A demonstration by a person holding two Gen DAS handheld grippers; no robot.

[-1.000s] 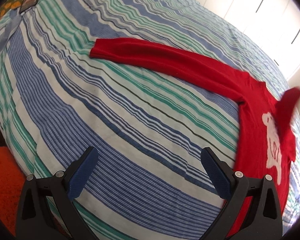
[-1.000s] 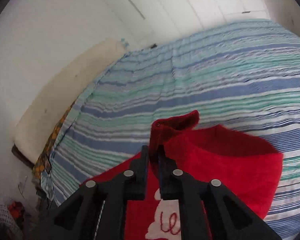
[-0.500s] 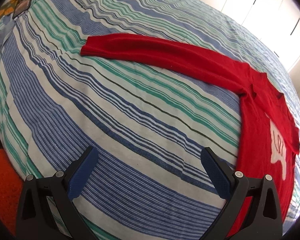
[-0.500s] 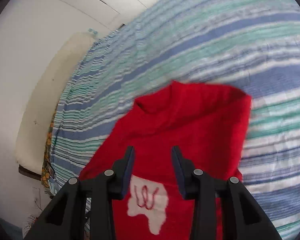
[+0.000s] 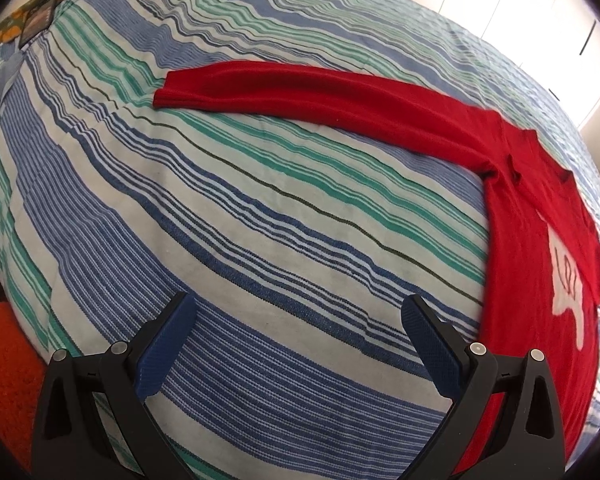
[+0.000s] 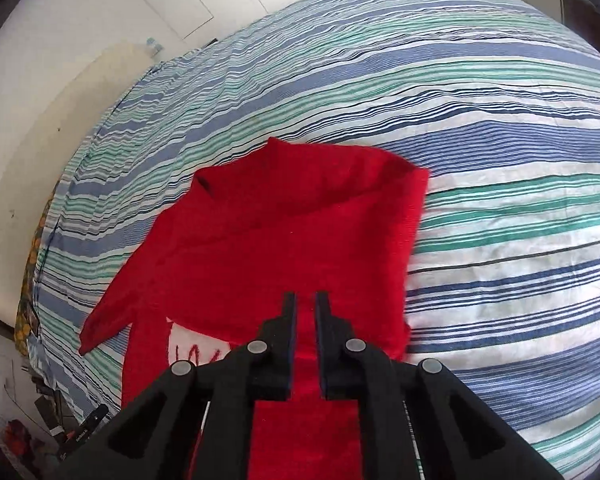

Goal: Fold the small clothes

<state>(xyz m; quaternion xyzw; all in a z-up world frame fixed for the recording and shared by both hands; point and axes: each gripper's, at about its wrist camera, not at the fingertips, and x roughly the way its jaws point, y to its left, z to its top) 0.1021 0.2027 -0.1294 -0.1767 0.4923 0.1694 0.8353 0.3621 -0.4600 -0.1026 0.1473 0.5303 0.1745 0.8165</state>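
**A:** Start with the biggest thing. What lies under both grippers?

**B:** The striped bedsheet (image 5: 260, 208), blue, green and white bands, spread over the whole bed. It fills the space between and ahead of the left gripper's fingers, and it runs out to the right of the right gripper's fingers too.

**A:** And the garment?

**B:** The red sweater (image 6: 284, 240) lies flat on the sheet. From the left gripper (image 5: 300, 312) its body sits off to the right of the right-hand finger, with one long sleeve (image 5: 300, 92) stretched out well ahead of the jaws and across to the left. From the right gripper (image 6: 305, 300) the body lies directly beneath and ahead of the fingertips. Its other side looks folded in over the chest. A white patch (image 6: 196, 348) with red stitching shows just left of the left-hand finger.

**A:** How do the left jaws stand?

**B:** Wide apart, blue pads facing each other, only sheet between them. They hold nothing.

**A:** And the right?

**B:** Nearly together, with just a thin slit showing between the fingers. They have just been closing. The red knit seen through the slit is the sweater lying below; I cannot make out any fold of it pinched between the pads.
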